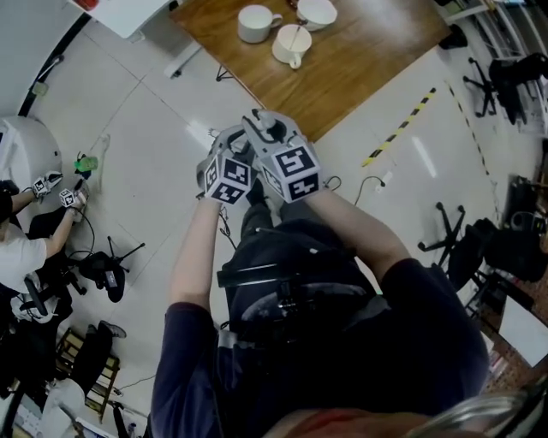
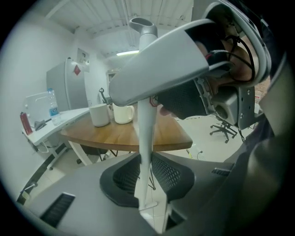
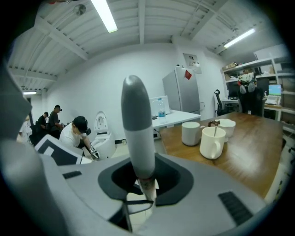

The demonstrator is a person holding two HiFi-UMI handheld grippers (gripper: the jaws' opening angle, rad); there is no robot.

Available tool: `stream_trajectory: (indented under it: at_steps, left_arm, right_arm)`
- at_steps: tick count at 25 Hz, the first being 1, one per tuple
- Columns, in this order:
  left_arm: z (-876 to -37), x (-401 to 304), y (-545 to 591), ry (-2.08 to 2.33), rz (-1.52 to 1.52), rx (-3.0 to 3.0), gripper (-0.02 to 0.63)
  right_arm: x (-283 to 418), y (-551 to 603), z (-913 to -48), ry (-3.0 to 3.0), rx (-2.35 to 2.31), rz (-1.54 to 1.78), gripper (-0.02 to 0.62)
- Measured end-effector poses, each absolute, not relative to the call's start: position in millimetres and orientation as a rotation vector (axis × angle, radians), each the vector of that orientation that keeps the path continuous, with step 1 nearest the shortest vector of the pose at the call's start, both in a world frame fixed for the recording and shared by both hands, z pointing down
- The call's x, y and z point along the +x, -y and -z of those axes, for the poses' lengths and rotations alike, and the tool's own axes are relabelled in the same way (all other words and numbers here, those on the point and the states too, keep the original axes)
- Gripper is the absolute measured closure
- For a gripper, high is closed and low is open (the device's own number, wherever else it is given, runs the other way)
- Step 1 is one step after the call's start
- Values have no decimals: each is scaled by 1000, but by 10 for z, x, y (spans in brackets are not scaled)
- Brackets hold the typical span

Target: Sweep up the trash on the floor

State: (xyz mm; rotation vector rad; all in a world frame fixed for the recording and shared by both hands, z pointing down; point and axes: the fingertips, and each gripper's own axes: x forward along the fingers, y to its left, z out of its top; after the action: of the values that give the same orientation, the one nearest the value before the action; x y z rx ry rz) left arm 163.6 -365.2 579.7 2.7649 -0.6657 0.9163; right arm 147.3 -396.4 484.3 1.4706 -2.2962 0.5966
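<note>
My two grippers are held close together in front of my body, over the white floor just short of the wooden table (image 1: 360,60). The left gripper (image 1: 229,141) (image 2: 146,184) is shut on a thin white handle (image 2: 146,133) that stands upright between its jaws. A broad pale grey body crosses that handle higher up; I cannot tell what it is. The right gripper (image 1: 267,127) (image 3: 140,177) is shut on a thick grey handle (image 3: 137,133) with a rounded tip. The lower ends of both handles are hidden. I make out no trash on the floor patch in view.
Two white cups (image 1: 257,23) (image 1: 291,44) and a bowl (image 1: 318,12) stand on the table. A person (image 1: 21,248) crouches by a white machine (image 1: 26,150) at the left. Office chairs (image 1: 449,231), floor cables and striped tape (image 1: 398,128) lie to the right.
</note>
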Motion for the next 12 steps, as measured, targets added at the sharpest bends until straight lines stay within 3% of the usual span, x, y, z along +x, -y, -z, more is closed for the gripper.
stream_trajectory:
  at_steps: [12]
  left_arm:
    - [-6193,1109,3468,766,-1004,2588,526]
  right_arm:
    - [1841,4034,-5321,2174,1499,-627,495]
